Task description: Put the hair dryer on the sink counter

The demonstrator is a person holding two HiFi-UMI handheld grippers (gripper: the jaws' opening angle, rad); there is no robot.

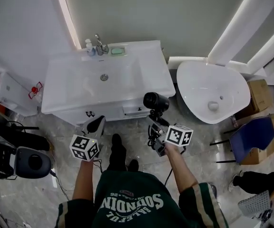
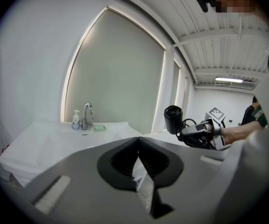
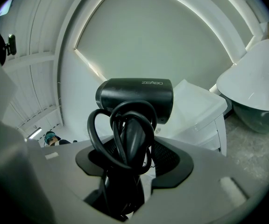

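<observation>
Black plastic fills the right gripper (image 3: 127, 169): its jaws are clamped on the dryer's (image 3: 134, 96) handle, with the cord (image 3: 102, 139) looped round that handle in a loose bundle. The handle runs down into the jaws and the barrel sits crosswise above them, so the long body lies side to side, not pointing at the counter (image 1: 144, 77).

From overhead the dryer hangs over the floor, just off the counter's front right corner and not yet above the white top. The bare stretch of counter lies ahead and a little to the left of it, so I reckon the coming move is a short reach forward and leftward, then a lowering until the barrel rests flat.

The left gripper (image 1: 95, 125) hovers near the front edge of the counter, jaws together on nothing, and well apart from the dryer. The right is plainly the one placed to do it.

Farther back, the tap (image 1: 99, 44) and a soap bottle (image 1: 88, 45) stand at the rear edge, clear of the landing spot.
</observation>
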